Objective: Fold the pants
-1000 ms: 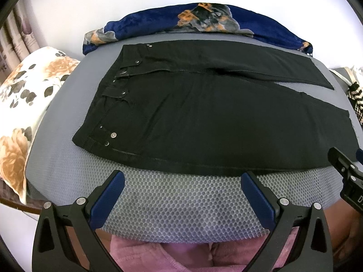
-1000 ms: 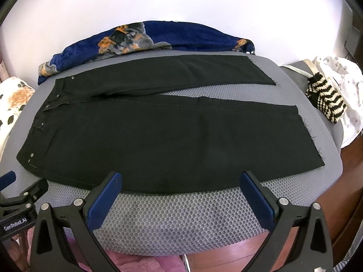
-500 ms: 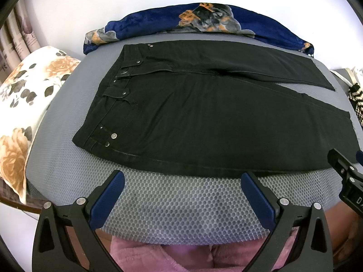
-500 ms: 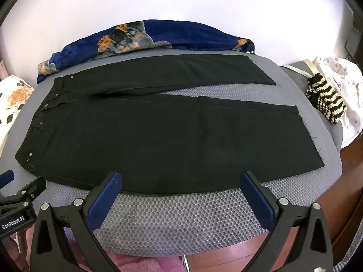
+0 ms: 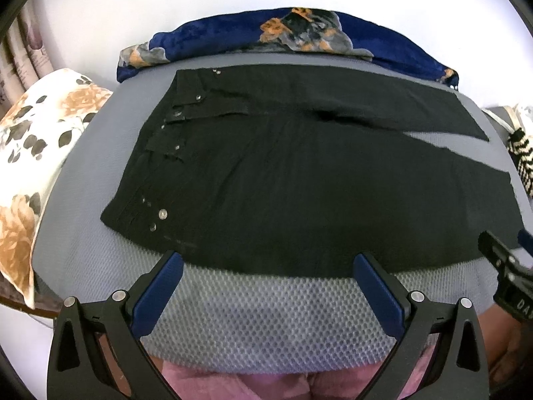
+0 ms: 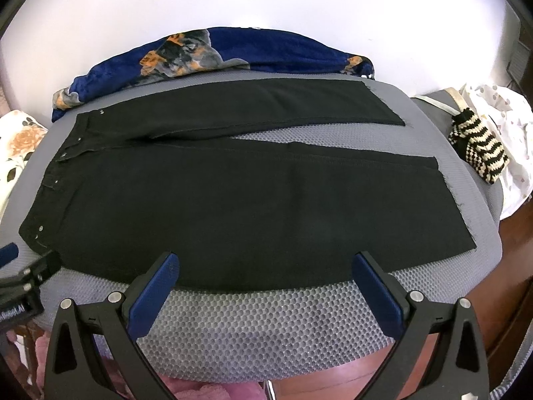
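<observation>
Both grippers nearer pants (image 5: pixel 299 180).

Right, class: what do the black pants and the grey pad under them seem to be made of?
Black pants: likely matte denim or heavy cotton twill, given the metal rivets, stitched seams and frayed hems. Grey pad: probably a synthetic mesh fabric, judging by its honeycomb pattern of small holes and slight sheen.

both grippers (image 5: pixel 268 263) (image 6: pixel 266 263) closer to pants (image 6: pixel 233 200), fingertips at near hem
</observation>
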Tool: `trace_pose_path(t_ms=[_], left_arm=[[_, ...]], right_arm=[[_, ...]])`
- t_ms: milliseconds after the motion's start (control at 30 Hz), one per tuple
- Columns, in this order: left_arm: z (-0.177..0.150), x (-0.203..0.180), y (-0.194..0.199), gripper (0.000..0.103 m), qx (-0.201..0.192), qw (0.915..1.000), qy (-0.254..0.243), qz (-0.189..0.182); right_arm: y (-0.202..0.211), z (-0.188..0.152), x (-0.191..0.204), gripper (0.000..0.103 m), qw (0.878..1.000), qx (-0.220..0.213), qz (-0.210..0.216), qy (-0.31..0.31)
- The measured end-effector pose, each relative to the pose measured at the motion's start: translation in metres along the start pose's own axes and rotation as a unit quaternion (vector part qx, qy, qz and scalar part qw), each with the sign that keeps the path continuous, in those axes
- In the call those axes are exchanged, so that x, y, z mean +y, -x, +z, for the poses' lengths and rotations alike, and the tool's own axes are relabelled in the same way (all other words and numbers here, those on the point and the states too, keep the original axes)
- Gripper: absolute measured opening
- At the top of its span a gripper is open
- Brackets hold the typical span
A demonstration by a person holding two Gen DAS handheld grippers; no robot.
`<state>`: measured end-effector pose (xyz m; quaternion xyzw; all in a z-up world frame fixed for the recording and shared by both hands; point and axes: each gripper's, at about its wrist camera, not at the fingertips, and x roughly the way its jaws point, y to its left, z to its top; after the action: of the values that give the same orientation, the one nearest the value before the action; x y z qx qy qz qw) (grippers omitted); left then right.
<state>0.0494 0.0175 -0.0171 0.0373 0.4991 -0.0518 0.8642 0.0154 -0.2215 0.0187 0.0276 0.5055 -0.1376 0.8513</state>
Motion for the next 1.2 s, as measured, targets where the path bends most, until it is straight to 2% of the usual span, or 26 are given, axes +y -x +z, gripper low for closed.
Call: trace_pose_path(t_ms=[100, 300, 400, 467, 567, 633, 700, 733, 967, 1033, 1100, 1200], left_arm=[[0.016, 0.008, -0.002, 0.102, -0.004, 0.9999, 0.003, -0.015], [0.067, 0.045, -0.012, 0.101, -0.022, 0.9991, 0.023, -0.029], [0.103, 0.079, -0.021, 0.095, -0.034, 0.9975, 0.046, -0.041], [0.131, 0.108, -0.032, 0.088, -0.035, 0.9950, 0.071, -0.061], [0.166, 0.146, -0.054, 0.083, -0.027, 0.9884, 0.107, -0.104], [0.188, 0.172, -0.073, 0.077, -0.024, 0.9809, 0.130, -0.143], [0.205, 0.192, -0.093, 0.066, -0.015, 0.9726, 0.144, -0.182], [0.214, 0.202, -0.102, 0.064, -0.006, 0.9678, 0.157, -0.197], [0.251, 0.247, -0.169, 0.061, 0.044, 0.9314, 0.227, -0.282], [0.256, 0.255, -0.187, 0.058, 0.058, 0.9225, 0.244, -0.293], [0.259, 0.259, -0.201, 0.050, 0.065, 0.9180, 0.253, -0.298], [0.262, 0.262, -0.216, 0.050, 0.073, 0.9198, 0.253, -0.291]], right_arm=[[-0.002, 0.004, -0.002, 0.103, 1.000, 0.003, 0.019, 0.006], [-0.007, 0.027, -0.001, 0.103, 0.996, 0.004, 0.091, 0.015], [-0.013, 0.047, 0.003, 0.103, 0.993, 0.001, 0.118, 0.025], [-0.021, 0.062, 0.010, 0.103, 0.992, -0.002, 0.120, 0.038], [-0.034, 0.082, 0.018, 0.103, 0.991, 0.002, 0.128, 0.041], [-0.046, 0.094, 0.022, 0.103, 0.989, 0.012, 0.141, 0.032], [-0.060, 0.107, 0.025, 0.103, 0.988, 0.024, 0.151, 0.019], [-0.067, 0.113, 0.028, 0.103, 0.988, 0.029, 0.153, 0.014], [-0.107, 0.139, 0.052, 0.103, 0.988, 0.052, 0.144, 0.032], [-0.118, 0.145, 0.059, 0.103, 0.987, 0.060, 0.142, 0.037], [-0.128, 0.151, 0.066, 0.103, 0.986, 0.067, 0.146, 0.037], [-0.140, 0.160, 0.076, 0.103, 0.985, 0.072, 0.150, 0.042]])
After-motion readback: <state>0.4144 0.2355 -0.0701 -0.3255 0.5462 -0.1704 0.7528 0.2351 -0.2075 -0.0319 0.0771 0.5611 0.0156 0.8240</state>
